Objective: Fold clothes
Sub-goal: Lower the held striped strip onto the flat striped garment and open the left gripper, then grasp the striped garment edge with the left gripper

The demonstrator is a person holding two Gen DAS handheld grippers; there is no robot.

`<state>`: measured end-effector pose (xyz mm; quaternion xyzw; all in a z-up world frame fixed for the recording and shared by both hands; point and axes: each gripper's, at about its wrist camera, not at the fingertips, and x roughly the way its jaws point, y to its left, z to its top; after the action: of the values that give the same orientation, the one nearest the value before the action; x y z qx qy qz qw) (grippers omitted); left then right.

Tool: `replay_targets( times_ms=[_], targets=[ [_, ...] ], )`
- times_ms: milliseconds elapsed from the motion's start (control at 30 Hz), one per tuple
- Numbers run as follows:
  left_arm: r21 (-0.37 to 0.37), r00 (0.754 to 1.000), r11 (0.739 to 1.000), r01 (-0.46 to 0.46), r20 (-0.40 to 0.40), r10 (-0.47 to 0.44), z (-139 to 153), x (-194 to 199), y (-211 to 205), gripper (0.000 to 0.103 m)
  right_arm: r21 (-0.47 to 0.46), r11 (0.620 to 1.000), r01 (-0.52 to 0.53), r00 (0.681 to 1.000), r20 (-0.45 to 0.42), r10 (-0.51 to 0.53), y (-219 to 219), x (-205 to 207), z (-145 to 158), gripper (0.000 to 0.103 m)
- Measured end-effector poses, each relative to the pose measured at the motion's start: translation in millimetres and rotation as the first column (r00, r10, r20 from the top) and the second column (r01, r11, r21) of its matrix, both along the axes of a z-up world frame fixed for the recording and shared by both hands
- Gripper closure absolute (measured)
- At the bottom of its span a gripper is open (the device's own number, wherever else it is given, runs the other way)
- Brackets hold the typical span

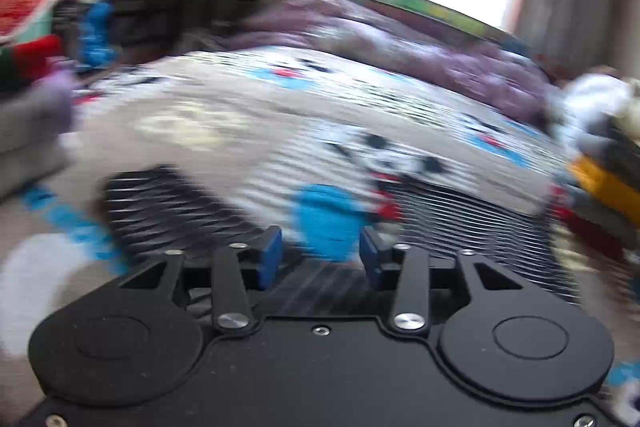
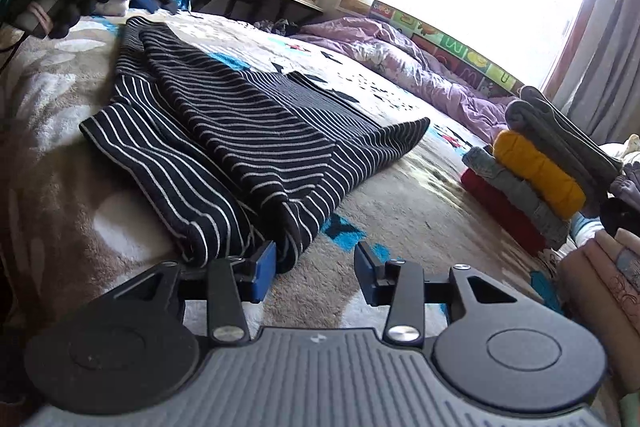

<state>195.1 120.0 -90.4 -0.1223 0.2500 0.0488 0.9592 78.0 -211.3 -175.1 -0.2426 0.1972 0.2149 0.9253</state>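
We hover right gripper (image 2: 316, 269) wide beside striped garment (image 2: 240, 131) hem, ready to grab; left gripper (image 1: 320, 255) wide too, empty.

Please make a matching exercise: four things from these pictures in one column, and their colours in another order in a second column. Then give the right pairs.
Things:
1. striped garment
2. quilt by the window
3. rolled item in the folded stack
4. bottom item of the stack

Colours:
A. red
B. purple
C. black with white stripes
D. yellow

Pairs: 1-C, 2-B, 3-D, 4-A
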Motion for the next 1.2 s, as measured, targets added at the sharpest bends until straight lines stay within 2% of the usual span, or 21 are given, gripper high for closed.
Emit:
replay_targets(
  times_ms=[100, 233, 300, 400, 633, 867, 1000, 1067, 1100, 1200],
  targets=[
    [0.058, 0.986, 0.984, 0.167, -0.004, -0.167, 16, 21, -55, 0.058, 0.001, 1.000, -0.012, 1.000, 0.010, 0.012, 3, 3, 0, 0.061],
    [0.077, 0.940, 0.937, 0.342, -0.034, -0.340, 31, 65, -120, 0.056, 0.023, 0.999, -0.033, 0.999, 0.004, 0.033, 1, 8, 1, 0.062],
    [0.101, 0.915, 0.910, 0.402, -0.061, -0.398, 35, 92, -149, 0.056, 0.041, 0.998, -0.041, 0.999, -0.008, 0.042, 1, 14, 1, 0.069],
    [0.109, 0.882, 0.877, 0.468, -0.112, -0.457, 34, 128, -182, 0.056, 0.059, 0.997, -0.050, 0.998, -0.022, 0.052, 3, 18, -1, 0.070],
    [0.113, 0.838, 0.841, 0.529, -0.222, -0.498, 17, 193, -221, 0.056, 0.098, 0.992, -0.076, 0.996, -0.044, 0.080, 3, 21, -3, 0.072],
    [0.119, 0.809, 0.819, 0.561, -0.288, -0.512, 4, 233, -244, 0.056, 0.130, 0.988, -0.084, 0.994, -0.064, 0.093, 0, 23, -4, 0.073],
    [0.111, 0.813, 0.830, 0.547, -0.309, -0.494, -4, 247, -247, 0.061, 0.146, 0.985, -0.087, 0.993, -0.067, 0.097, -1, 23, -6, 0.073],
    [0.112, 0.818, 0.840, 0.532, -0.324, -0.475, -11, 252, -245, 0.068, 0.152, 0.984, -0.090, 0.993, -0.064, 0.101, -2, 24, -6, 0.073],
    [0.108, 0.823, 0.847, 0.520, -0.328, -0.464, -14, 254, -243, 0.069, 0.154, 0.984, -0.092, 0.993, -0.064, 0.102, -2, 24, -6, 0.073],
    [0.057, 0.831, 0.863, 0.502, -0.310, -0.462, -20, 258, -232, 0.096, 0.166, 0.981, -0.099, 0.992, -0.055, 0.110, -2, 23, -6, 0.073]
  ],
)
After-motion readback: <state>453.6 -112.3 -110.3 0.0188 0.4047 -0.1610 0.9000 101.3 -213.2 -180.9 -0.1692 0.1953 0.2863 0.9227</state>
